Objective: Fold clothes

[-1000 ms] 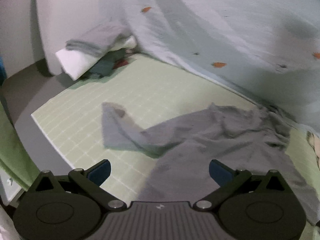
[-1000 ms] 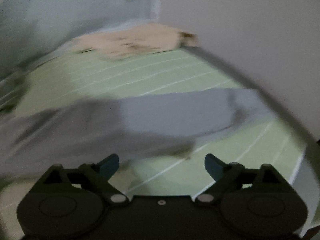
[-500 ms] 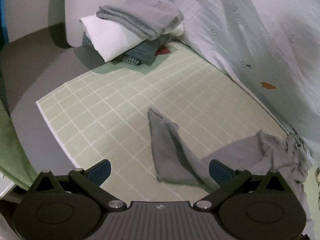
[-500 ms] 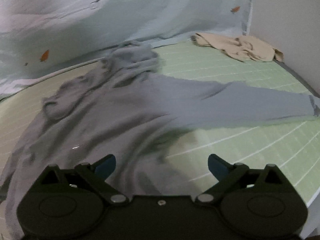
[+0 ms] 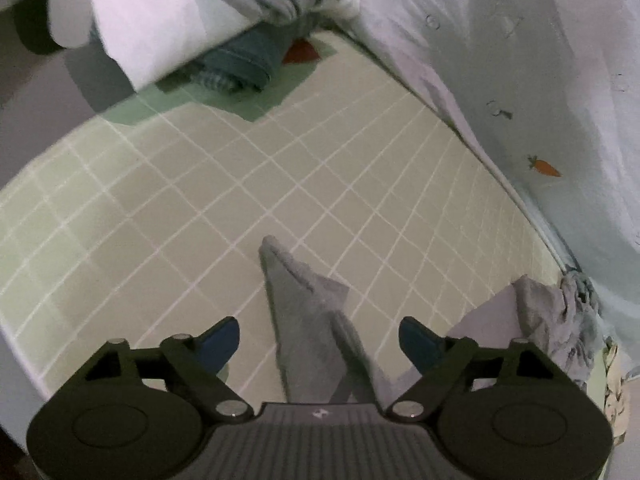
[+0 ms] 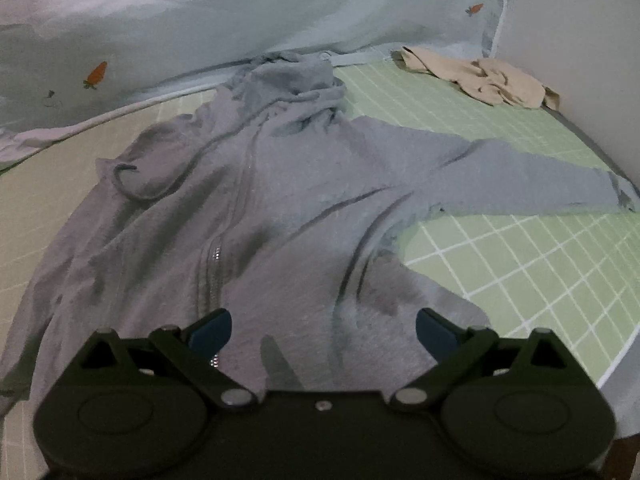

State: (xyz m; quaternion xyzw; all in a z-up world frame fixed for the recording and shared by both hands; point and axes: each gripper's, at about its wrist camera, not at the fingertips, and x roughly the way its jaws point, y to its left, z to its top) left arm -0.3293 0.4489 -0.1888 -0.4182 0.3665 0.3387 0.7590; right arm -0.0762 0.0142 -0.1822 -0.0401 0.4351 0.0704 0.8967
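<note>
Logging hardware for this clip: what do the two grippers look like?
Both look alike. The left gripper and right gripper each have two blue fingertips on black linkage arms with silver pivot screws, above round black housings. The left has a ribbed grey centre plate with a small white logo; the right's centre is plain black.

no readable text, small pale logo mark on left tongs' body (image 5: 320, 414), too small to read

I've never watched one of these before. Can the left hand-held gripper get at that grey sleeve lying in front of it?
Probably yes. The left hand-held gripper is open, and the grey sleeve lies flat on the green checked mat, running up between its fingers. Nothing lies over the sleeve or blocks the way.
</note>
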